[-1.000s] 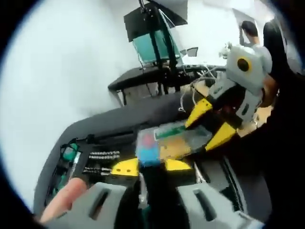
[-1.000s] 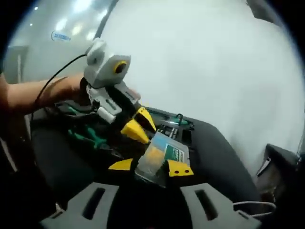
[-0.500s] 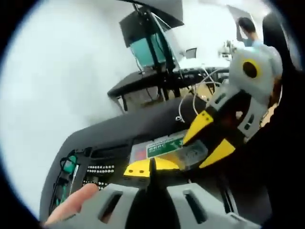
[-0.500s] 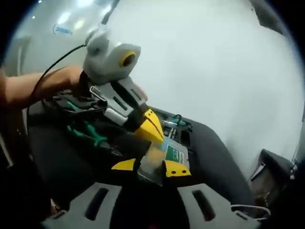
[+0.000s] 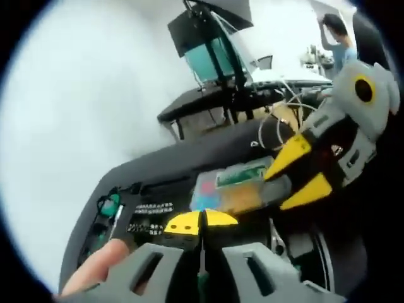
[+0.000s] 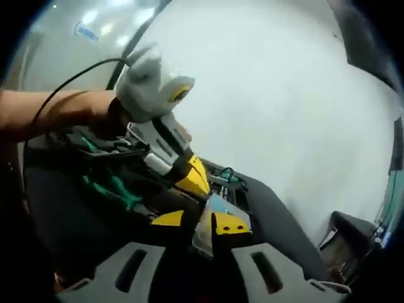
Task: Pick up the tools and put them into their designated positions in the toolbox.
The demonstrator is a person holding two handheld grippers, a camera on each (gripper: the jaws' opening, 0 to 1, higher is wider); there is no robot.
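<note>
In the left gripper view a clear plastic bit case [image 5: 235, 189] with a green label hangs over the open black toolbox [image 5: 136, 189]. My right gripper [image 5: 275, 192] comes in from the right with its yellow jaws shut on the case's end. My left gripper [image 5: 202, 221] sits just below the case, jaws pressed together and holding nothing. In the right gripper view the case [image 6: 207, 214] stands edge-on between my right gripper [image 6: 199, 221] jaws. The left gripper [image 6: 194, 177] points at the case from the left, tips together. Green-handled tools [image 6: 117, 186] lie in the toolbox [image 6: 76, 189].
Rows of sockets [image 5: 151, 208] and a green tool [image 5: 110, 205] sit in the toolbox's left part. A person's finger [image 5: 101, 271] rests on the left gripper, and a forearm [image 6: 50, 113] shows behind it. Behind stand a black desk [image 5: 208, 104] with equipment and a person [image 5: 338, 38].
My left gripper's jaws have closed and come off the clear case. The right gripper keeps the case, which has turned more edge-on between its jaws.
</note>
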